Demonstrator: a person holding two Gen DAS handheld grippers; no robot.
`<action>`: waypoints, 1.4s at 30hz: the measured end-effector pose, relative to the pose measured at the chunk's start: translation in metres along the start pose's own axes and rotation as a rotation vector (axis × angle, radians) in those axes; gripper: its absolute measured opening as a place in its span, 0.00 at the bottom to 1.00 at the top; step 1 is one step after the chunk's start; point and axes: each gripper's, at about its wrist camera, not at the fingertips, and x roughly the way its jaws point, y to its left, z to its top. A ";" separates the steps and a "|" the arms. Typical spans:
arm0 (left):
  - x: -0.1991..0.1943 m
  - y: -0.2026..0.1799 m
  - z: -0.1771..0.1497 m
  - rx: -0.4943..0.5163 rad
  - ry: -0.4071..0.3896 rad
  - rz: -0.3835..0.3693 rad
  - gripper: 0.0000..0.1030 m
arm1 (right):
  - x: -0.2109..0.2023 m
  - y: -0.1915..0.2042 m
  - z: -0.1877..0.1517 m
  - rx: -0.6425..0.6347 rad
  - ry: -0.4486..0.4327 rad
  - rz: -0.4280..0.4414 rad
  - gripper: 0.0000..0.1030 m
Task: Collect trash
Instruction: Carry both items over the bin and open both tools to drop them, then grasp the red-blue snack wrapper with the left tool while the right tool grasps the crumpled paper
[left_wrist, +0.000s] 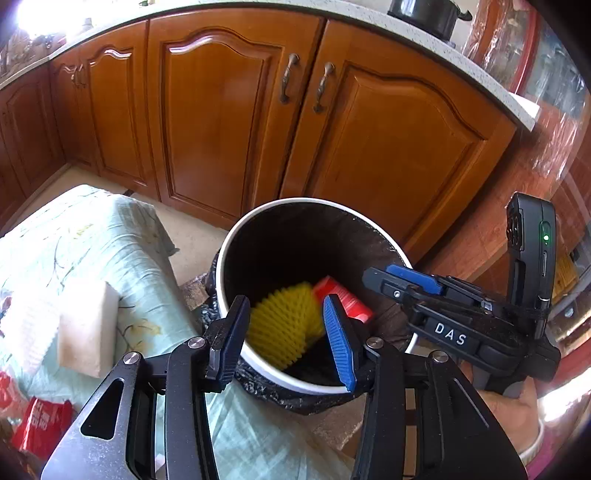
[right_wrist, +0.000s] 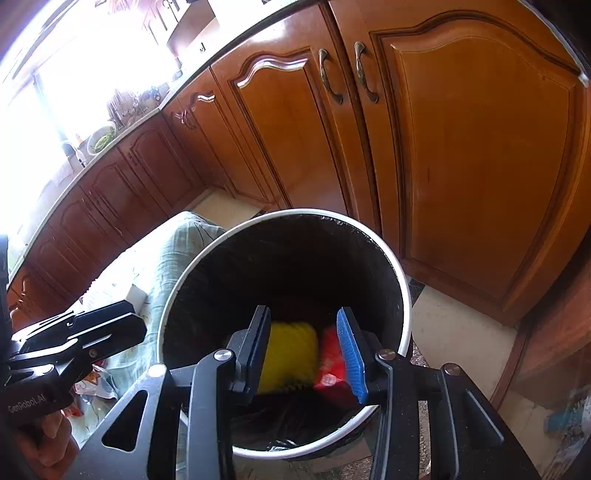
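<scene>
A white-rimmed trash bin with a black liner stands on the floor in front of the cabinets. Inside it are a yellow foam net, blurred, and a red packet. My left gripper hangs over the bin's near rim with its jaws apart and nothing pressed between the pads. My right gripper is over the bin's right side, also open and free of the trash, which lies beyond its fingers, down in the bin.
Left of the bin is a table under a pale green cloth with a white block and a red wrapper. Wooden cabinet doors stand close behind the bin. A black pot sits on the counter.
</scene>
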 end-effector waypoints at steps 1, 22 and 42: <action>-0.005 0.002 -0.002 -0.007 -0.011 -0.001 0.41 | -0.002 0.000 0.000 0.004 -0.008 0.005 0.39; -0.150 0.085 -0.130 -0.239 -0.215 0.110 0.54 | -0.060 0.107 -0.081 -0.045 -0.104 0.218 0.89; -0.190 0.164 -0.211 -0.425 -0.196 0.260 0.57 | -0.033 0.174 -0.118 -0.148 0.007 0.285 0.94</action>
